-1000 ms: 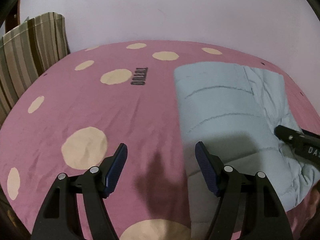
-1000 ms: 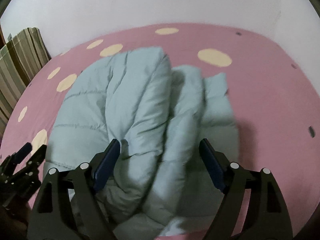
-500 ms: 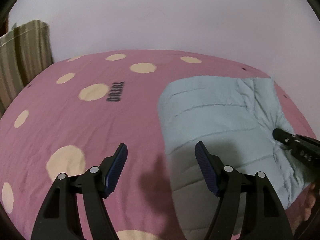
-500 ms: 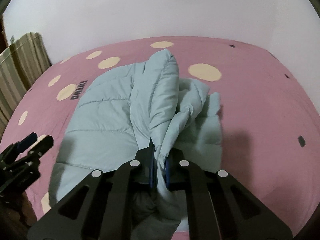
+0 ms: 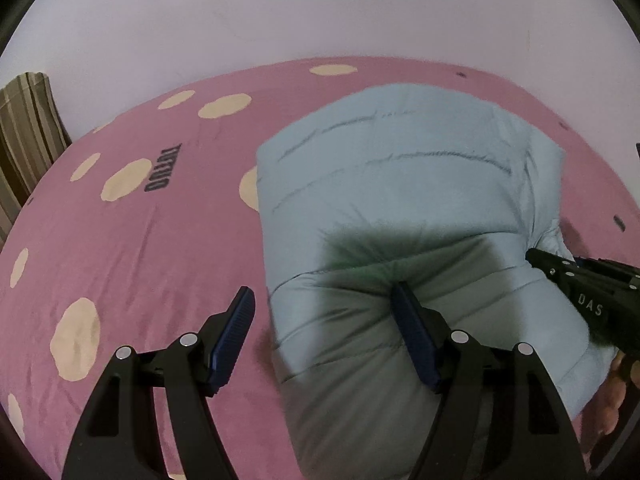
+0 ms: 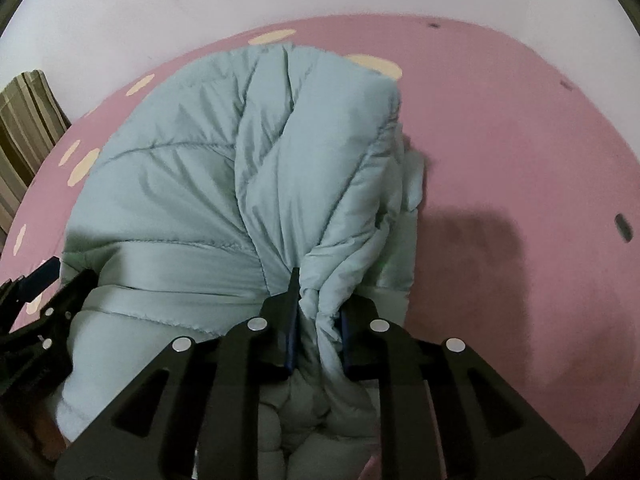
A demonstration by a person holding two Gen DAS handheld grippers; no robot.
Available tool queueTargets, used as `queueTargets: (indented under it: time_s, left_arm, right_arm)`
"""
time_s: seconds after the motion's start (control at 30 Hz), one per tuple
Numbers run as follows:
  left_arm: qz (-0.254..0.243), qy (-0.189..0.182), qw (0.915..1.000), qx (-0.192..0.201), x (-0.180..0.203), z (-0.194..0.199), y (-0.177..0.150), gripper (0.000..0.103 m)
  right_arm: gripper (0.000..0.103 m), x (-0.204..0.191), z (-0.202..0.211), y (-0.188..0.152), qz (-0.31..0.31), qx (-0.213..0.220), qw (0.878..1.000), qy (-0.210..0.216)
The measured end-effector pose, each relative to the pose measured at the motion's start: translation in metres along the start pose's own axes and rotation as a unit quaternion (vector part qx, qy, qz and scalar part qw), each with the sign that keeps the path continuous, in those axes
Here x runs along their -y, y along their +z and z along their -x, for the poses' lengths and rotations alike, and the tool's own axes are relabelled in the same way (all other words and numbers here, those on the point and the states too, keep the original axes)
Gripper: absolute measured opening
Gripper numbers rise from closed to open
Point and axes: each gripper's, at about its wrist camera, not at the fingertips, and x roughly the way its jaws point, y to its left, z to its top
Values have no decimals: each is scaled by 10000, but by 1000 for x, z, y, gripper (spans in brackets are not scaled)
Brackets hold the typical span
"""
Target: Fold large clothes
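Your right gripper (image 6: 318,312) is clamped on a bunched fold of the jacket (image 6: 192,184), the pale blue quilted fabric pinched between its blue pads (image 6: 291,320) and gathered into tight creases there. From that pinch a thick fold rises and leans over the rest of the garment. In your left view the same gripper (image 5: 568,276) comes in from the right edge, its tip touching the jacket's (image 5: 384,184) right side.

Your left gripper (image 5: 324,332) is spread wide and holds nothing. Its right finger (image 5: 416,340) sits over the near part of the jacket, in shadow, and its left finger (image 5: 232,332) is over the bedspread (image 5: 140,260) just beside the jacket's left edge. From the right view it (image 6: 44,280) shows at the far left, at the jacket's near-left corner.

The jacket lies on the pink bedspread (image 6: 520,140) with cream dots, toward its right half in your left view. A striped cushion (image 5: 24,136) stands at the left edge against the wall (image 5: 320,8).
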Motion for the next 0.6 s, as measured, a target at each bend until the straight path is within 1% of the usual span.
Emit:
queueTargets:
  time_s: [0.2,0.33,0.43,0.47,0.53,0.6]
  left_arm:
    - [-24,17,9999,-99,1,-19,-8,71]
    - [-113,89,9999,-77,4,-21,-10,71]
    - [-117,95,9999,-23,3,-16,-8,70]
    - [-126,97,9999,11,3,-12,-7,70]
    - [-94,95,9999,50,1,-1,-6,69]
    - [35,60,9999,110,-2,14,-7,69]
  right_arm:
    - [16,0,-10,-7,-21,-26,10000,10]
    - [15,0,-12,-6,-25,-16,10000,-2]
    - [16,2,-6,-4,-42,15,10000,1]
    - [17,3,-1,-3,-63,63,10000,13]
    - [29,4,8,-2,-39,126,9999,-59]
    - [30,7,25,0,-54,280,9995,-138]
